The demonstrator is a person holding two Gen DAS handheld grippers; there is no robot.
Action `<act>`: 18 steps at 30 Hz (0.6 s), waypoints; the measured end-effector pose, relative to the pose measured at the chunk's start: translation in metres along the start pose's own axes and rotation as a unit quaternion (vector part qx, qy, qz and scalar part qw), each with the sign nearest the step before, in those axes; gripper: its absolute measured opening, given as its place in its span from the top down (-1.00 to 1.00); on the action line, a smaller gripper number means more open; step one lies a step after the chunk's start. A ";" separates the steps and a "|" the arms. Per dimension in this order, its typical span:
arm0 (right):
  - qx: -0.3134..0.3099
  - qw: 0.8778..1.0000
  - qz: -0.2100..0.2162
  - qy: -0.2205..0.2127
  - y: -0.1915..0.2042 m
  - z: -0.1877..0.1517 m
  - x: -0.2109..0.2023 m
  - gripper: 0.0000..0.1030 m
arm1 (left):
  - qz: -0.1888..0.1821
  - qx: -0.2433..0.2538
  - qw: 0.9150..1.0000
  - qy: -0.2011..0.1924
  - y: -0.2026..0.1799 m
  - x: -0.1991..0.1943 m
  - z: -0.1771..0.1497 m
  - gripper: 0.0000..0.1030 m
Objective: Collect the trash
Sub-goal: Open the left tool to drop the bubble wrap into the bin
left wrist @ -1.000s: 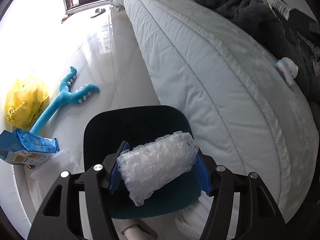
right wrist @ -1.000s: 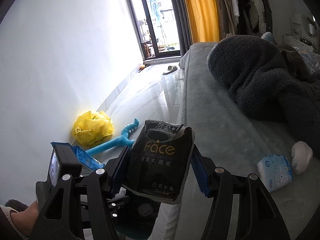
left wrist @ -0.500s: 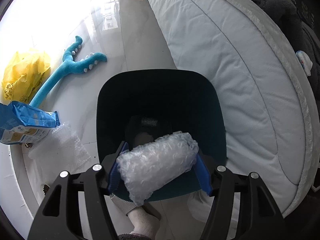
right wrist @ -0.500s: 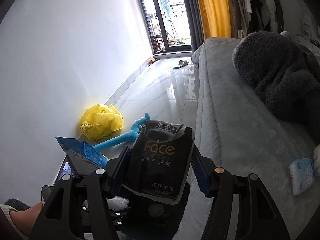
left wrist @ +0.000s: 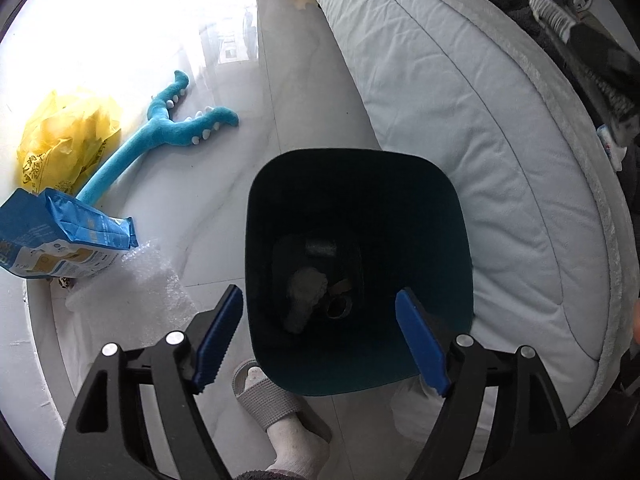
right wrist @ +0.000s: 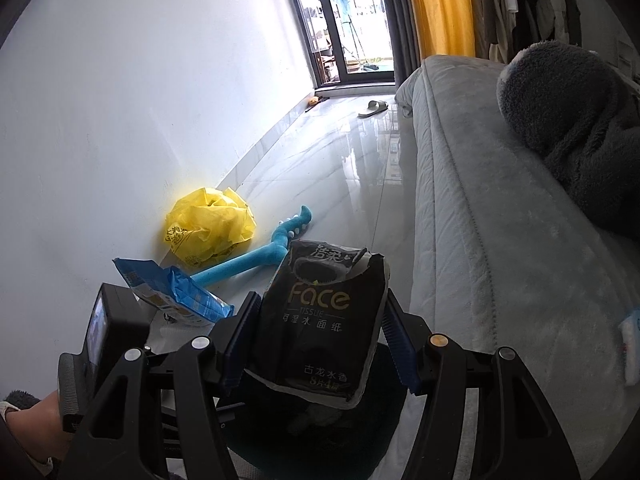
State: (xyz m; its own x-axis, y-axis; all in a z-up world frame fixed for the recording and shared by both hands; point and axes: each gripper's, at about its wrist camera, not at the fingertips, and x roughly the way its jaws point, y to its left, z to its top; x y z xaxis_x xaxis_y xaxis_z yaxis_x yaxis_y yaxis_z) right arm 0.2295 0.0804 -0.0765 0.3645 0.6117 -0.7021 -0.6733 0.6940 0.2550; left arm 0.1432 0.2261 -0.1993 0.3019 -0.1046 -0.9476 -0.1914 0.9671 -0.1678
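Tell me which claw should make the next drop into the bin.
Right. The right claw grips the tissue pack above the bin, so it likely only needs to release. The left claw, jaws opening, hangs empty over the bin.

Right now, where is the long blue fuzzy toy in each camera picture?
Left wrist view: the blue plush toy lies on the floor in the upper left, left of the dark bin.
Right wrist view: the toy lies on the floor left of centre, behind the black tissue pack.
Shared landmark: the yellow plastic bag sits just left of it in both.
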 end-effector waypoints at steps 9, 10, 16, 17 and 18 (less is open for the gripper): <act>-0.002 0.999 0.004 0.033 0.007 -0.010 0.023 -0.19 | -0.007 -0.002 0.997 -0.076 0.009 -0.036 0.005 -0.61; -0.001 0.999 0.005 0.036 0.007 -0.012 0.025 -0.19 | -0.008 -0.003 0.996 -0.084 0.011 -0.041 0.005 -0.61; 0.003 0.998 0.002 0.060 0.006 -0.021 0.042 -0.19 | -0.002 -0.007 0.993 -0.120 0.017 -0.059 0.008 -0.61; 0.002 0.998 0.001 0.066 0.008 -0.023 0.046 -0.19 | 0.001 -0.005 0.992 -0.125 0.018 -0.062 0.008 -0.61; 0.000 0.998 0.001 0.069 0.009 -0.025 0.049 -0.19 | 0.004 -0.002 0.991 -0.133 0.018 -0.065 0.008 -0.61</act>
State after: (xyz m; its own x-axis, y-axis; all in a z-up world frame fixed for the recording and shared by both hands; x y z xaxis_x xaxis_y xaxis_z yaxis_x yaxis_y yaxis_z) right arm 0.2254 0.1067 -0.1253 0.2710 0.5539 -0.7872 -0.6738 0.6932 0.2558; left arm 0.1275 0.2521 -0.1384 0.5350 -0.0313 -0.8442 -0.1985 0.9667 -0.1616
